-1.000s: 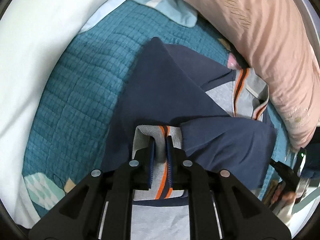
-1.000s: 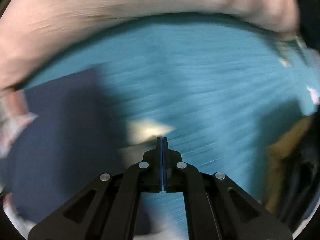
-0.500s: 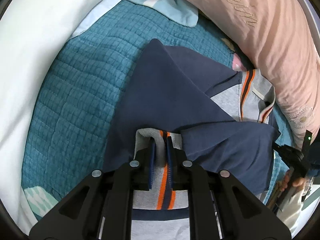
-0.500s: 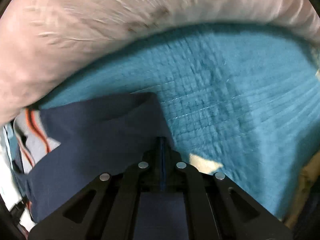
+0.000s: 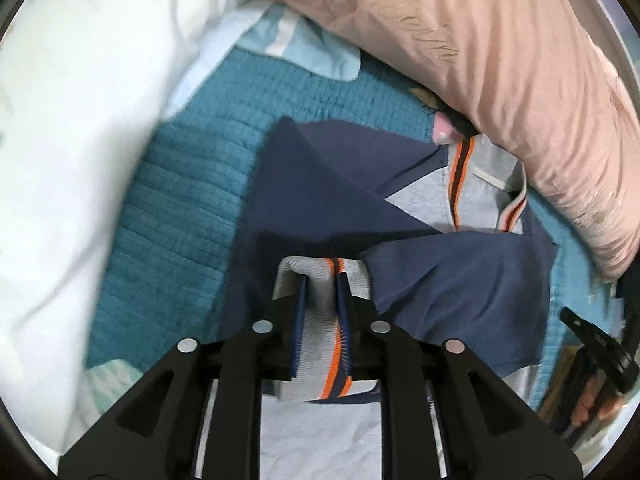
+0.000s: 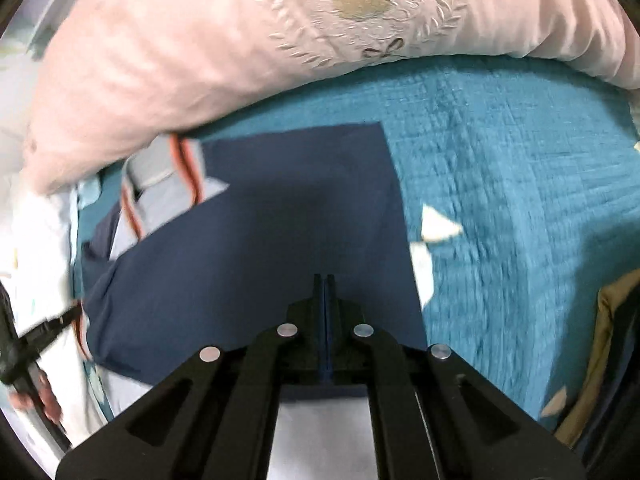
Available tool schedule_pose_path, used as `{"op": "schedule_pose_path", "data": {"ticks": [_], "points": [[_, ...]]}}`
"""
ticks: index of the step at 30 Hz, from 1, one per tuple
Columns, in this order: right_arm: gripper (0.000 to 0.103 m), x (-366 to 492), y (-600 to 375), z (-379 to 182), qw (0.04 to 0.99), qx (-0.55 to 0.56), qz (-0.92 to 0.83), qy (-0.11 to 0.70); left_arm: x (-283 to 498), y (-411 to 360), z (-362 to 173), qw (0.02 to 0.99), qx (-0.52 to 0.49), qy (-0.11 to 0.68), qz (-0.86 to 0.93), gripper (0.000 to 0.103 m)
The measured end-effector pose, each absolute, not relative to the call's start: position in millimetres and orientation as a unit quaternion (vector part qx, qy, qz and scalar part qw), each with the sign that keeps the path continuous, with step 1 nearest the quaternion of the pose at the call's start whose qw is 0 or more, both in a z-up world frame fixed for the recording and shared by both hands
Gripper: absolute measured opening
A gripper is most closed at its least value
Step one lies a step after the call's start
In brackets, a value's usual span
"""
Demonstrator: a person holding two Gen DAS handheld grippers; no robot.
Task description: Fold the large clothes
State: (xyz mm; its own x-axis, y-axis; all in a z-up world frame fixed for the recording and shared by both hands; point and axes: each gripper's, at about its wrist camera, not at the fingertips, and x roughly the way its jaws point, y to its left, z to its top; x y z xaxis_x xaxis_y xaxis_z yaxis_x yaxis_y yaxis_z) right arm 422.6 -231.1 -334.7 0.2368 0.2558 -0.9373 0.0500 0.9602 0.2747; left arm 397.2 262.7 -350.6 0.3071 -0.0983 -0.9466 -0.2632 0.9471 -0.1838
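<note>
Left wrist view: the quilt (image 5: 168, 184) carries the shirt (image 5: 328, 200), a navy garment with grey panels, lying up against the pink pillow (image 5: 480, 60) with a white pillow (image 5: 72, 140) on the other side. The shirt's long axis runs from the collar (image 5: 472, 184), tucked by the pink pillow, back toward the grippers. The hem band (image 5: 324, 276), grey with an orange stripe, stands pinched up between the jaws of the left gripper (image 5: 322, 280); these have just been opening slightly, with the band between them and the pads seemingly on it yet. In the right wrist view the right gripper (image 6: 325, 280) has its jaws pressed together over the navy cloth; whether they pinch a layer I cannot tell. Both grippers sit at the hem end, so the coming fold likely carries that end forward toward the collar. The left has the surer hold.
</note>
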Motion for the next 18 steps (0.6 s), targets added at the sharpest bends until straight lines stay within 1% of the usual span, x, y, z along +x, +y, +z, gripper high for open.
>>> {"op": "schedule_pose_path", "data": {"ticks": [3,4,5,6,8,11,18], "points": [[0.001,402,-220,-327,0.773,0.129,0.093,0.614,391,251,-335,0.815,-0.108,0.564,0.078,0.018],[0.001,413,-199,-324,0.772,0.129,0.102,0.614,390,251,-331,0.821,-0.1,0.555,0.087,0.025],[0.001,412,-177,-321,0.773,0.126,0.107,0.612,389,252,-327,0.827,-0.092,0.546,0.099,0.036],[0.001,408,-169,-318,0.775,0.123,0.11,0.61,390,255,-324,0.826,-0.093,0.546,0.102,0.051],[0.001,411,-131,-309,0.772,0.13,0.116,0.611,388,260,-318,0.827,-0.113,0.542,0.096,0.051],[0.003,409,-109,-309,0.775,0.137,0.124,0.604,385,254,-314,0.824,-0.134,0.548,0.06,0.051],[0.004,408,-81,-306,0.77,0.15,0.141,0.604,377,192,-336,0.813,-0.129,0.568,0.004,0.049]]}}
